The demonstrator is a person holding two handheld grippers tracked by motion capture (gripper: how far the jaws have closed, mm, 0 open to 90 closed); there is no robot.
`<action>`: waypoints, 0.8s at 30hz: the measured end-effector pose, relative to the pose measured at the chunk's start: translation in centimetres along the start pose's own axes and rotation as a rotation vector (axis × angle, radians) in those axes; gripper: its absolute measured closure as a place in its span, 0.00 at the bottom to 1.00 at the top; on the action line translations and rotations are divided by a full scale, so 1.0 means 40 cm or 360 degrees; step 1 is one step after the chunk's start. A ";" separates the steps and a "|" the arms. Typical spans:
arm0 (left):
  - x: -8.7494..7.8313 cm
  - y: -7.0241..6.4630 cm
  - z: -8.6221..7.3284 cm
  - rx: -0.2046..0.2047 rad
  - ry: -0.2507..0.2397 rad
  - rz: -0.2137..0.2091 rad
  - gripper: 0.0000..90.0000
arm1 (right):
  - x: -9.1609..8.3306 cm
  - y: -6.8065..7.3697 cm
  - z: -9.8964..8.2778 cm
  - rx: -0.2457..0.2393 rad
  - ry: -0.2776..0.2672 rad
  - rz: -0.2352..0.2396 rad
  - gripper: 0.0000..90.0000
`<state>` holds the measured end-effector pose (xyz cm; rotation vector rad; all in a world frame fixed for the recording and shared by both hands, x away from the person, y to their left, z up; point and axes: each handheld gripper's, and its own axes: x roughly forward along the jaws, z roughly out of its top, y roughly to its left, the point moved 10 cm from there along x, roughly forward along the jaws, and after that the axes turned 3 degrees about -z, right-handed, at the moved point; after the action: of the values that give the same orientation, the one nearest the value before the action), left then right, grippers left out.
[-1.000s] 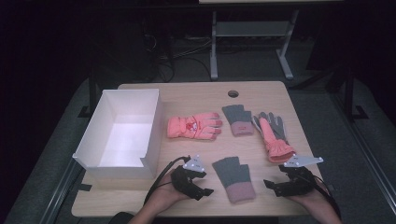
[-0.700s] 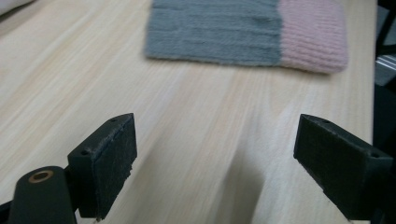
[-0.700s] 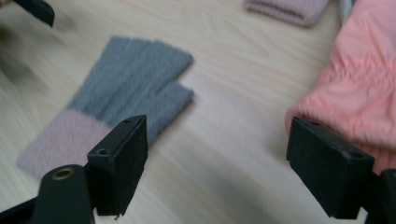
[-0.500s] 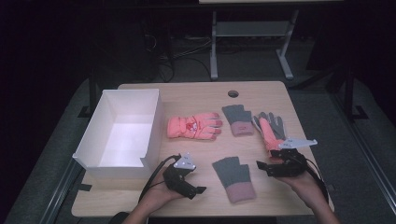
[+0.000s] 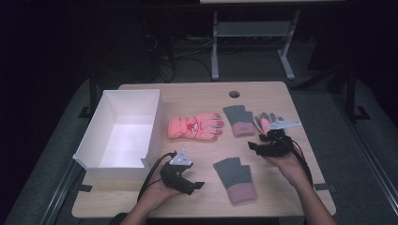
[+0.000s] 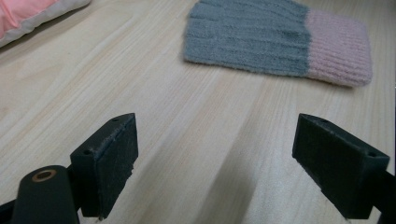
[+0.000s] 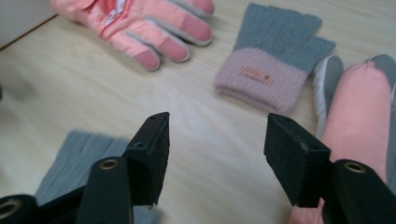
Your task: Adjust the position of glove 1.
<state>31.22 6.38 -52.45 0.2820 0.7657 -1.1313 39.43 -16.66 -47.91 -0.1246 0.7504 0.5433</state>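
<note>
Your left gripper (image 5: 199, 184) jaws spread, empty, just beside near grey-pink knit glove (image 5: 236, 178); your right gripper (image 5: 254, 146) jaws have been closing, nothing between, at the pink-grey glove (image 7: 355, 107); far knit glove (image 7: 275, 58) cuff label unreadable

Left hand (image 5: 157, 190) low at my near edge, palm cupping left gripper (image 5: 192, 184); its body lies tilted, pointing right across tabletop. Jaws spread wide, nothing between pads, just been opening. Right hand (image 5: 287, 164) farther forward, forearm angled in from bottom right. Right gripper (image 5: 253, 145) held level, pointing left. Its jaws about half apart, have just been closing, nothing between them.
</note>
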 end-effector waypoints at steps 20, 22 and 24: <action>0.005 -0.005 -0.008 -0.0003 0.0037 -0.0015 0.16 | 0.199 -0.088 0.162 0.0169 0.0042 -0.0180 0.69; 0.006 -0.005 -0.011 -0.0002 0.0051 -0.0019 0.16 | 0.217 -0.100 0.167 0.0199 0.0062 -0.0197 0.70; 0.006 -0.003 -0.013 0.0001 0.0066 -0.0016 0.16 | 0.232 -0.108 0.170 0.0230 0.0081 -0.0205 0.72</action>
<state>30.95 6.46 -52.98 0.3030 0.8043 -1.1382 51.39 -14.41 -49.59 -0.0524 0.8225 0.3631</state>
